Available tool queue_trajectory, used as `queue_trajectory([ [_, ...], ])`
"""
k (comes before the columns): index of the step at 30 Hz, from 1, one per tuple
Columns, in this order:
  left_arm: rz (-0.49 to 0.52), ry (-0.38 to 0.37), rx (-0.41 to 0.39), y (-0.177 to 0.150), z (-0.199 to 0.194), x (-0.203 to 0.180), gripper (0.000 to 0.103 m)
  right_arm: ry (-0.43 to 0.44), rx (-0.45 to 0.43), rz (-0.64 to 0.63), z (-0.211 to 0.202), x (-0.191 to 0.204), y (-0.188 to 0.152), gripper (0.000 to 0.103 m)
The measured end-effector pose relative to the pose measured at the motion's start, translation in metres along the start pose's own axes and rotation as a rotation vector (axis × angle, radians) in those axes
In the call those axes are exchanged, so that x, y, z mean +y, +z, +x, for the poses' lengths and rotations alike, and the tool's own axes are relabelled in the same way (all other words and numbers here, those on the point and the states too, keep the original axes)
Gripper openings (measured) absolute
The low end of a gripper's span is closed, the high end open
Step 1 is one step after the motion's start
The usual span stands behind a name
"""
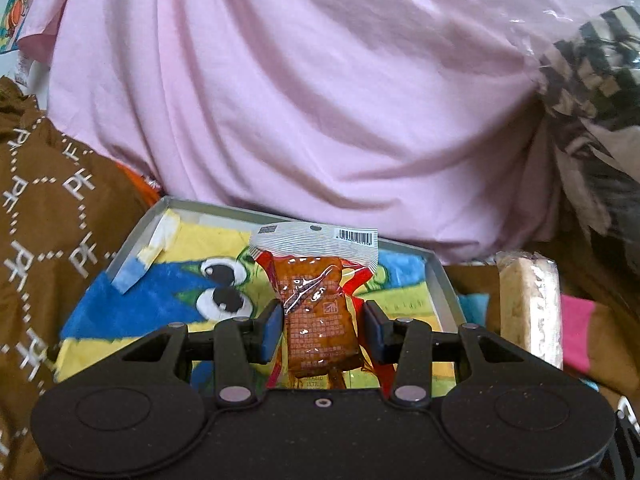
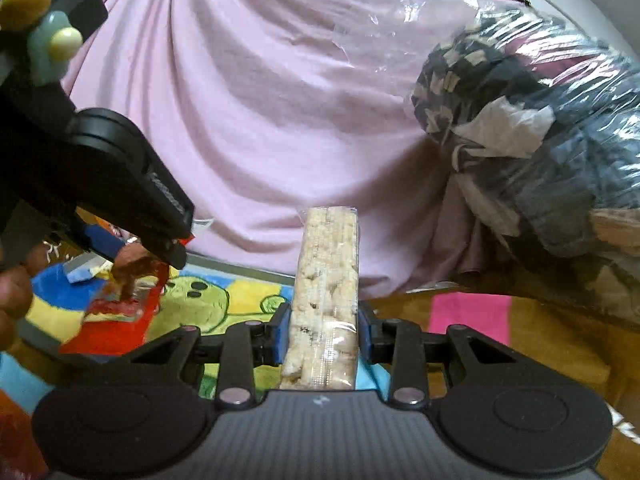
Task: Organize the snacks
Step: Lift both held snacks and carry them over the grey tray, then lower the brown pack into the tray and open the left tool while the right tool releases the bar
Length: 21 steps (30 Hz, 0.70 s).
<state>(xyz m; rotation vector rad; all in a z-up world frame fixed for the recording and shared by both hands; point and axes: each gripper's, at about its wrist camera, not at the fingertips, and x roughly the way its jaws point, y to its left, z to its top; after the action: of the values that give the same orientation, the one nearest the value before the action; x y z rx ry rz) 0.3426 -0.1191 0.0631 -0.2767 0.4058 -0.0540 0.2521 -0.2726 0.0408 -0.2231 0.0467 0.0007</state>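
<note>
My left gripper is shut on an orange-brown snack packet with a white barcode header. It holds the packet upright above a grey tray lined with a bright cartoon towel. My right gripper is shut on a puffed rice bar in clear wrap, standing on end between the blue pads. That bar also shows at the right of the left wrist view, beside the tray. In the right wrist view the snack packet hangs over the tray at the left.
A big pink cloth bundle rises right behind the tray. A clear plastic bag of checked fabric fills the right. Brown patterned fabric lies at the left. A hand shows at the left edge.
</note>
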Motion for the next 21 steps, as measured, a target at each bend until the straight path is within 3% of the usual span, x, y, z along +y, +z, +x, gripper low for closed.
queue_trajectory([
  [6, -0.004, 0.039, -0.003, 0.005, 0.032, 0.007, 0.045, 0.048, 0.007, 0.049, 0.034, 0.004, -0.005, 0.037],
  [13, -0.039, 0.099, 0.037, -0.002, 0.059, 0.027, 0.045, 0.103, 0.102, 0.096, 0.058, 0.012, -0.023, 0.037],
  [21, -0.039, 0.113, 0.073, -0.014, 0.072, 0.032, 0.046, 0.145, 0.182, 0.097, 0.072, 0.019, -0.031, 0.037],
])
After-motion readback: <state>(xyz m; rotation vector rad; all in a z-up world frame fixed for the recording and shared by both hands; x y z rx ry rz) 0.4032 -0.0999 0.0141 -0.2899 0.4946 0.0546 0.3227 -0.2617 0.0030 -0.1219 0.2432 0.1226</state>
